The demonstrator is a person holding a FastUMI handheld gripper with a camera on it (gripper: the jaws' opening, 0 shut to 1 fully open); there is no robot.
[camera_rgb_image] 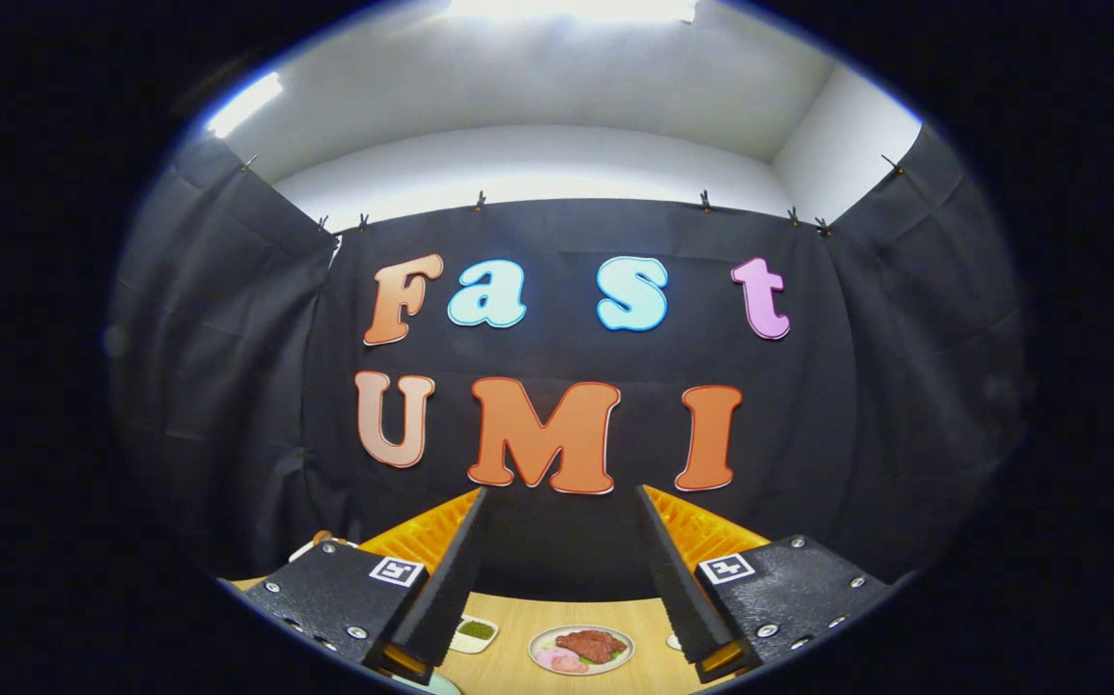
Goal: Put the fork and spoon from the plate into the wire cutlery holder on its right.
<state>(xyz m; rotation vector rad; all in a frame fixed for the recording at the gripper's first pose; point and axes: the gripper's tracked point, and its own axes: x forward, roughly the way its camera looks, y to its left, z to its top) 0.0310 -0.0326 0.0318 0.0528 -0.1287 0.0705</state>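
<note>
The black cloth wall (567, 386) takes up most of the gripper view, hung by small clips (481, 200) along its top edge, with a white ceiling (538, 87) and a bright light strip (246, 101) up at eleven o'clock. Down at six o'clock, the wooden table (509, 656) peeks through in a narrow band. The gripper (562, 502) is held high and level, fingers (451, 579) spread wide apart, nothing between them, tips up against the wall cloth rather than over the table.

Between the two fingers, low at six o'clock, sits a round plate (581, 649) with what looks like slices of meat, something pink and a bit of green on it. I cannot make out a fork or spoon on it from here. At about seven o'clock from that plate, just beside the left finger, there is a small white dish (473, 633) with something green in it. The wire holder I cannot tell apart from the clutter beside the right finger.
</note>
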